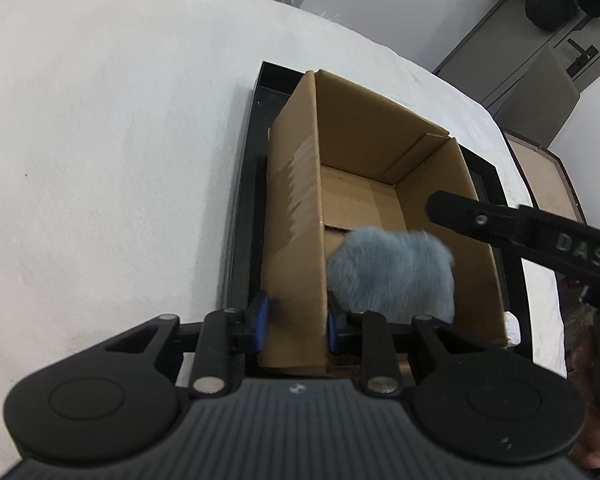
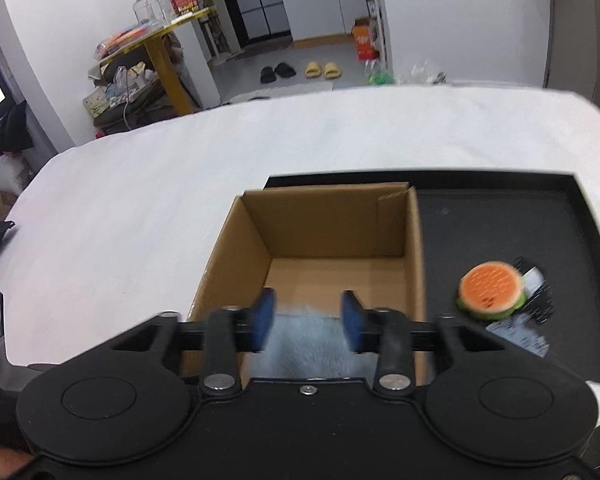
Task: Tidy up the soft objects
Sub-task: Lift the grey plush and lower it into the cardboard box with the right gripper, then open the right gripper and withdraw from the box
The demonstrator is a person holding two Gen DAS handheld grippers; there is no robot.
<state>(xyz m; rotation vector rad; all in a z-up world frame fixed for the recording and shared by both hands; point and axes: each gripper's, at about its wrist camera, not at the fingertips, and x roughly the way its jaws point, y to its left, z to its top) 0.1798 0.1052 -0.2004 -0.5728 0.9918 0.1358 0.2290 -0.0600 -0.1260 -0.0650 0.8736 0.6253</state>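
An open cardboard box stands in a black tray on a white table. My left gripper is shut on the box's left wall, one blue pad on each side. A fluffy grey-blue soft toy is inside the box, blurred. In the right wrist view the box lies just ahead, and my right gripper is open over its near edge, with the grey-blue toy below and between the pads. A soft burger toy lies on the tray to the box's right.
The white table stretches left and beyond the tray. The right gripper's black arm reaches over the box's right wall. Printed paper lies under the burger toy. Room furniture and shoes lie beyond the table.
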